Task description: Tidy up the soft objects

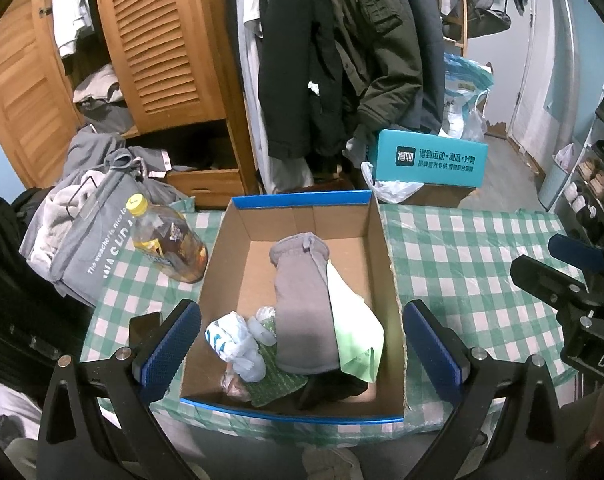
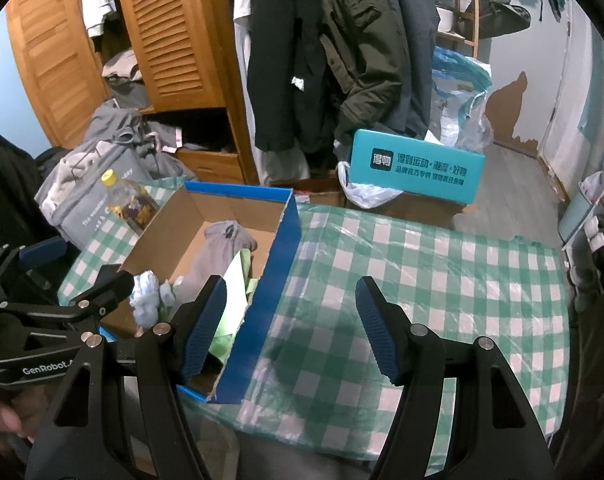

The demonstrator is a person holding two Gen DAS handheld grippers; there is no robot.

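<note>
Both tongs stand apart, gripping nothing. Between the left tongs (image 1: 302, 344) lies the cardboard box (image 1: 386, 256) holding a grey sock (image 1: 302, 300) and green cloth (image 1: 356, 320); the right tongs (image 2: 292, 332) hover over checked bench (image 2: 442, 280) beside it.

Both wrist cameras tilt downward from close above the worktop (image 1: 462, 248). The left view looks straight into the cardboard box (image 1: 382, 264); the right view sits beside it, sharing the box (image 2: 278, 280), checked cloth and hanging coats (image 2: 342, 40).
</note>
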